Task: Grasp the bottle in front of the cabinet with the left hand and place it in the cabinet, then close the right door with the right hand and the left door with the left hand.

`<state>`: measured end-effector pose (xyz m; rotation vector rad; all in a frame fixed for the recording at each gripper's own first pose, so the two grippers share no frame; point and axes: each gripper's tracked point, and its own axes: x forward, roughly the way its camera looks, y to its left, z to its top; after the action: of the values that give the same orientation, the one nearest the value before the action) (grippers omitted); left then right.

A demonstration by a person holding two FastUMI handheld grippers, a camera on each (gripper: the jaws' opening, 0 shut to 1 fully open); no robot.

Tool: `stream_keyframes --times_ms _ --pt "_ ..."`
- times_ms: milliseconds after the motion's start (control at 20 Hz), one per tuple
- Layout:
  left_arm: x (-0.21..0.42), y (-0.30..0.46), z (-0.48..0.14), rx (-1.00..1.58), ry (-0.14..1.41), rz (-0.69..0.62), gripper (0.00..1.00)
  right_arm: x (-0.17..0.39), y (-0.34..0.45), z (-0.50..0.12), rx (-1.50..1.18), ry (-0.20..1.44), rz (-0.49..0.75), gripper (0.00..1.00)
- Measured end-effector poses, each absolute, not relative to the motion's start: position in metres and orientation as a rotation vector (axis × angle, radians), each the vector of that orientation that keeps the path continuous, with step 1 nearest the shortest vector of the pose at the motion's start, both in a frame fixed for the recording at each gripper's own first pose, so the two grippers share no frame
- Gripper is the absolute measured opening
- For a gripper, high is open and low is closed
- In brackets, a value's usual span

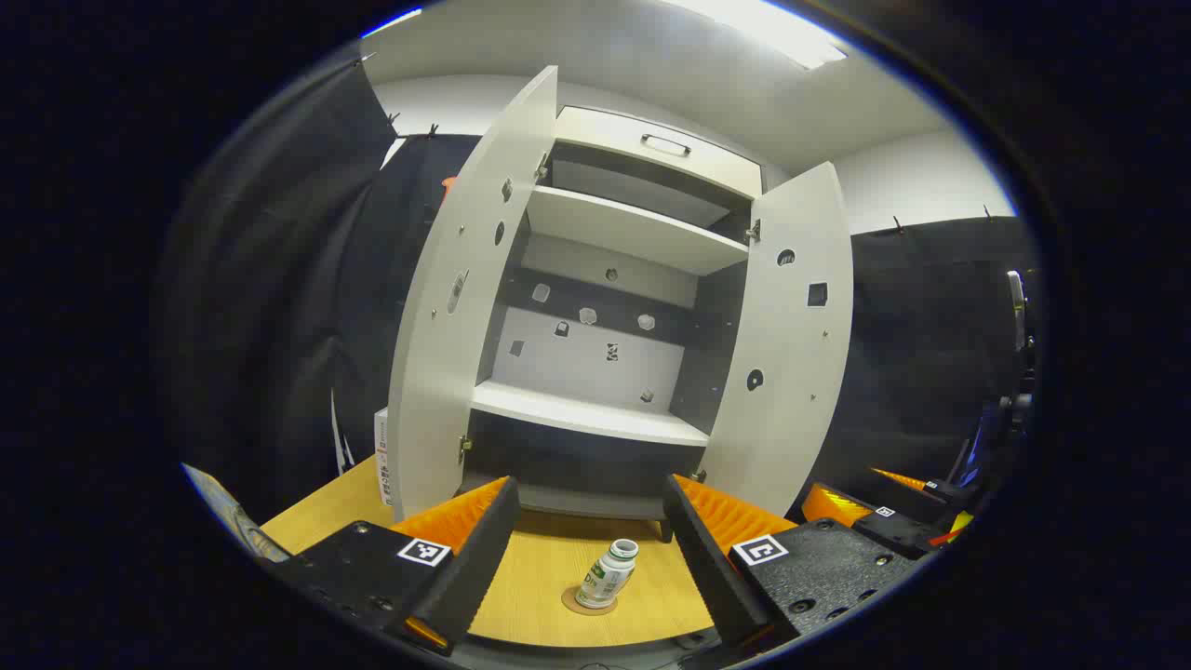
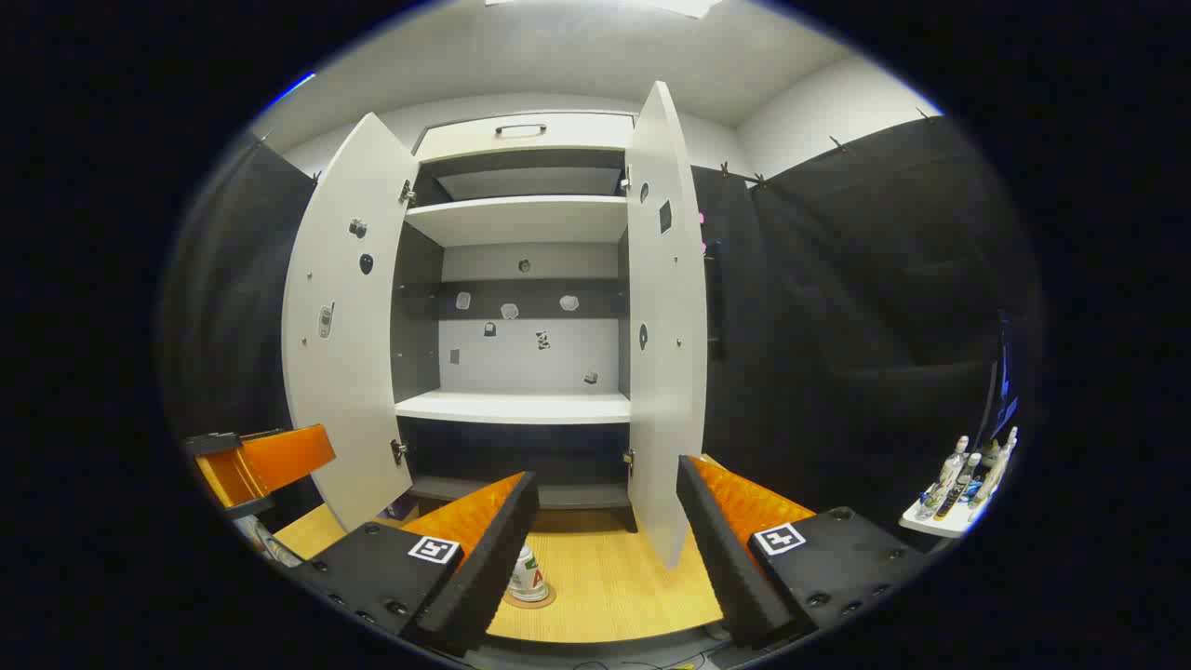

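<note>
Wooden tabletop (image 1: 549, 577) carries a tall white cabinet (image 1: 605, 242), both doors open; small white bottle (image 1: 607, 577) stands near, both grippers' (image 1: 588, 558) (image 2: 605, 549) fingers spread wide, holding nothing.

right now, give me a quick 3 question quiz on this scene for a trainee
1. True or false: the bottle already stands on a shelf in the cabinet.
2. Which doors are open? A) left door alone B) right door alone C) both D) neither
3. Fill in: the bottle stands on a round ____ on the table.

Key
1. False. It stands on the table in front of the cabinet, between and beyond the open fingers of the left gripper.
2. C. Both doors swing outward.
3. Coaster. In the right gripper view the bottle shows partly behind a finger of the open right gripper.
</note>
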<state>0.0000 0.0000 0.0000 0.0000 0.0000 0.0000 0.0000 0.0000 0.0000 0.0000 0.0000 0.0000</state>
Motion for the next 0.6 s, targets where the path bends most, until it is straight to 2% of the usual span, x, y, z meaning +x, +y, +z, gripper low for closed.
stream_keyframes --times_ms 50,200,250,300,600 --pt "0.000 -0.001 0.001 0.008 -0.001 0.005 0.95 0.002 0.001 0.001 -0.002 -0.001 0.003 0.99" --pt "0.001 -0.009 0.003 0.034 -0.014 0.008 0.92 0.006 -0.003 0.000 -0.014 -0.001 0.015 0.99" --pt "0.001 -0.014 0.006 0.049 -0.025 0.008 0.95 0.008 -0.006 -0.002 -0.006 0.010 0.020 0.99" --pt "0.001 -0.018 0.006 0.057 -0.032 0.007 0.92 0.010 -0.007 -0.002 0.006 0.015 0.030 0.99" --pt "0.002 -0.054 0.006 0.043 -0.028 0.038 0.97 0.016 -0.023 0.010 -0.006 0.001 0.095 0.98"
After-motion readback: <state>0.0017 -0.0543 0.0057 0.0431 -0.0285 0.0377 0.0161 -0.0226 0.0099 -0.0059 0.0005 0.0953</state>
